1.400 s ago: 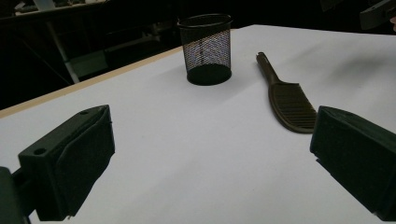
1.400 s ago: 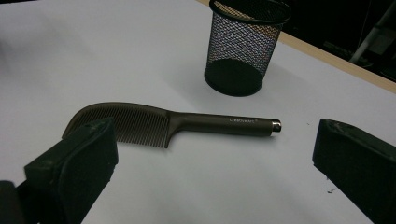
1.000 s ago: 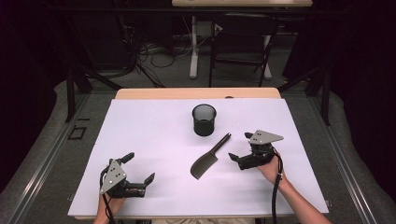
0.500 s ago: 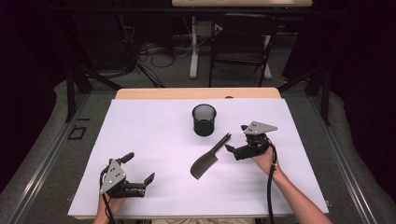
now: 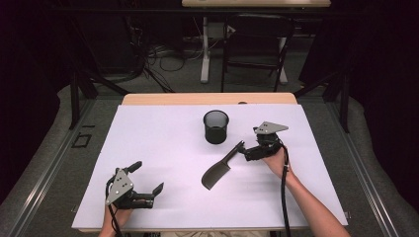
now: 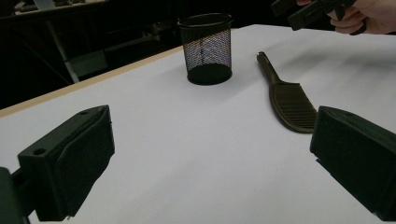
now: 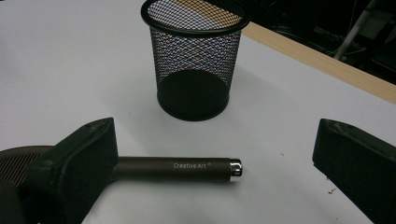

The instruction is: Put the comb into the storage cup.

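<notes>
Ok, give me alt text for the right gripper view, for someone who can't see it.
The right gripper, jaws wide open, hangs over the dark handle of a flat brush printed "Creative Art", which lies on a white table. Just beyond stands an empty black mesh cup, upright, with the table's wooden edge behind it.

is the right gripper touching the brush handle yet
Cannot tell. In the right gripper view the open right gripper straddles the brush handle; one jaw overlaps the handle, hiding any gap or contact. The high view is too coarse to settle it.
</notes>
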